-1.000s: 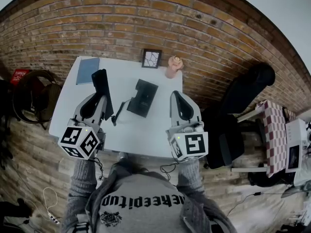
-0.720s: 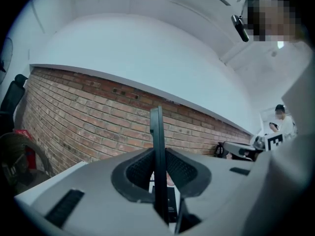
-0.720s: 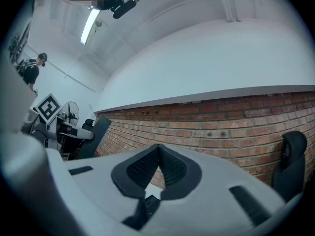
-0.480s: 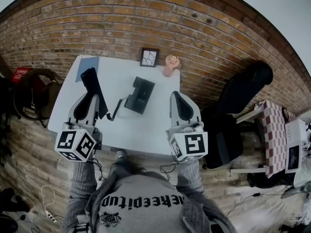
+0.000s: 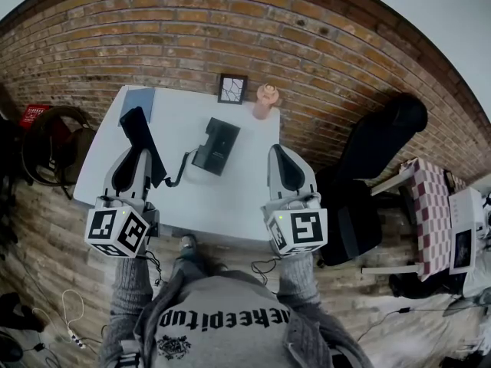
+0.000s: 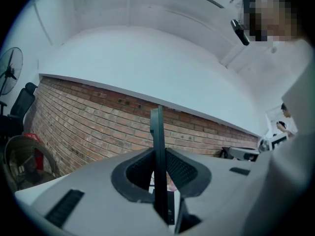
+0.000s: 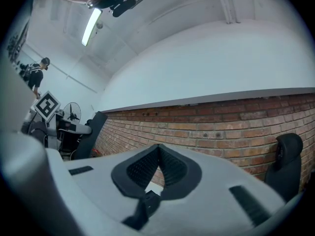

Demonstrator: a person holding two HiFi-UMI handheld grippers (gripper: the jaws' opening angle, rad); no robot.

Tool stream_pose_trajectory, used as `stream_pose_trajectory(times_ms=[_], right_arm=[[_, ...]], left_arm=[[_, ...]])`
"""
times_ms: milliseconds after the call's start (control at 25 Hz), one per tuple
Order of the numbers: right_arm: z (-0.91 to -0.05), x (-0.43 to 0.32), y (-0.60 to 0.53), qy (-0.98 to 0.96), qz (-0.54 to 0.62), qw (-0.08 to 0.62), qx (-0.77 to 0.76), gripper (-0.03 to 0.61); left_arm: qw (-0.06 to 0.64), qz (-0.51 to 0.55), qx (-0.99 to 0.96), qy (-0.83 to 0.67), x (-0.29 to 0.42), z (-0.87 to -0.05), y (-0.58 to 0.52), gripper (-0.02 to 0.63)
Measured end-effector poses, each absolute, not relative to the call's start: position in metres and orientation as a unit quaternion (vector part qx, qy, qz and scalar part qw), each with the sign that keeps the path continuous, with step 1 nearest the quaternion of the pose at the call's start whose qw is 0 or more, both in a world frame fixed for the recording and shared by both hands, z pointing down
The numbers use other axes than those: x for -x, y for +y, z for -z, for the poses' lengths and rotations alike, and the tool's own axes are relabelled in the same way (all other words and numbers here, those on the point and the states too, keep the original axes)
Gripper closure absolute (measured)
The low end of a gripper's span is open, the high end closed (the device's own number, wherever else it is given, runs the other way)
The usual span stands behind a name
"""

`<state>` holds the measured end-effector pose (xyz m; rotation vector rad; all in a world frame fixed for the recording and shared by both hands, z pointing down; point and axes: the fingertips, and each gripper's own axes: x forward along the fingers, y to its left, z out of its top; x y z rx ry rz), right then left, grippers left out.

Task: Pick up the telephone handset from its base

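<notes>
Handset (image 5: 138, 125) in left gripper (image 5: 141, 156) fingers, off base (image 5: 215, 146), sweatshirt (image 5: 222, 336) lettering illegible

Both grey-sleeved forearms reach forward side by side. The left gripper (image 5: 133, 156) points ahead, angled slightly outward, its jaws clamped on the thin black handset (image 5: 140, 131) standing upright between the pads. The right gripper (image 5: 281, 155) also points ahead, seemingly about level, with its jaw tips together and nothing between them.
</notes>
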<state>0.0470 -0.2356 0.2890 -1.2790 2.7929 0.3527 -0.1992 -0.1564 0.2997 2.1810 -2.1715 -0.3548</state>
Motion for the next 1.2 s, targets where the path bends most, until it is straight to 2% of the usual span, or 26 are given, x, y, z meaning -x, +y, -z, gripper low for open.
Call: stream_pose_trajectory(times_ms=[1200], right_arm=[[-0.296, -0.066, -0.229, 0.905, -0.108, 0.023, 0.41, 0.574]], left_arm=[[0.01, 0.11, -0.7, -0.705, 0.172, -0.297, -0.143, 0.545]])
